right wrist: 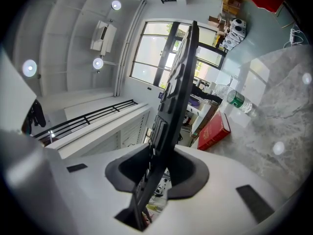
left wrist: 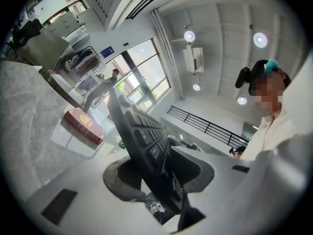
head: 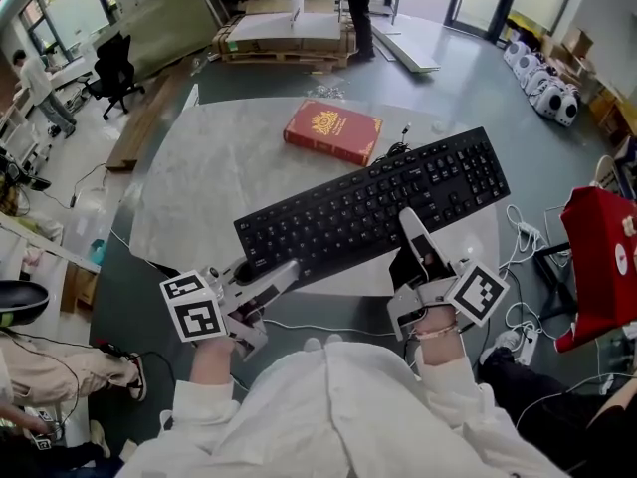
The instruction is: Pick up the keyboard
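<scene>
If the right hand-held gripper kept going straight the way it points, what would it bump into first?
The keyboard: it already sits clamped between the jaws of the right hand-held gripper. Past it, the red book seems to lie off to one side, though depth is hard to judge.

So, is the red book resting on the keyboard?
No, the red book lies on the table, apart from the keyboard.

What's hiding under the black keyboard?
The marble table shows around the keyboard, with the red book lying beyond it. The spot directly beneath is covered by the keyboard itself.
</scene>
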A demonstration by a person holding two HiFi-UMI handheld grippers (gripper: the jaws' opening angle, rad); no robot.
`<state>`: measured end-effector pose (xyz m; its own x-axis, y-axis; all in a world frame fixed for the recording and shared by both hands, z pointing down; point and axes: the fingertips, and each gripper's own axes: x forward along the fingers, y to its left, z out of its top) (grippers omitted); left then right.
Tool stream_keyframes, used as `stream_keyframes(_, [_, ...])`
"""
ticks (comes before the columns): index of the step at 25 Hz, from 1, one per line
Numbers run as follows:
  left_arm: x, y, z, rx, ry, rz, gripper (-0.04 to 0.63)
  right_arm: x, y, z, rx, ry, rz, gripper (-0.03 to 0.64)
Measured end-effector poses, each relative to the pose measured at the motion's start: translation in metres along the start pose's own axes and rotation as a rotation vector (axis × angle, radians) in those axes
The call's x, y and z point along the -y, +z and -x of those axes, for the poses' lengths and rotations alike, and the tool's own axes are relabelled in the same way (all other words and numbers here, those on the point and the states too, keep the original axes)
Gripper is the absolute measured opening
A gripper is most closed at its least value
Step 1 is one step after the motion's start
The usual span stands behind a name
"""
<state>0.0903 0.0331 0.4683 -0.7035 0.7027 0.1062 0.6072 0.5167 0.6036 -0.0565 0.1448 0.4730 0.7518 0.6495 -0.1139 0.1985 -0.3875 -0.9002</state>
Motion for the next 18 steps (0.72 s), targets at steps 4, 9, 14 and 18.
stream_keyframes(4, [-0.001, 0.0, 0.002, 0.005, 0.0, 0.003, 0.155, -0.001, -0.002, -0.001, -0.008, 0.0, 0.017, 0.121])
stream_keyframes(9, [0.002, -0.001, 0.007, 0.006, -0.003, -0.006, 0.155, -0.007, -0.005, 0.0, -0.021, 0.017, 0.027, 0.121])
stream_keyframes(14, [0.003, 0.001, 0.008, 0.006, -0.006, -0.009, 0.155, -0.008, -0.006, 0.001, -0.029, 0.015, 0.028, 0.121])
stream_keyframes(18, [0.004, 0.001, 0.007, 0.007, -0.014, -0.003, 0.155, -0.011, -0.004, 0.002, -0.028, 0.016, 0.042, 0.121])
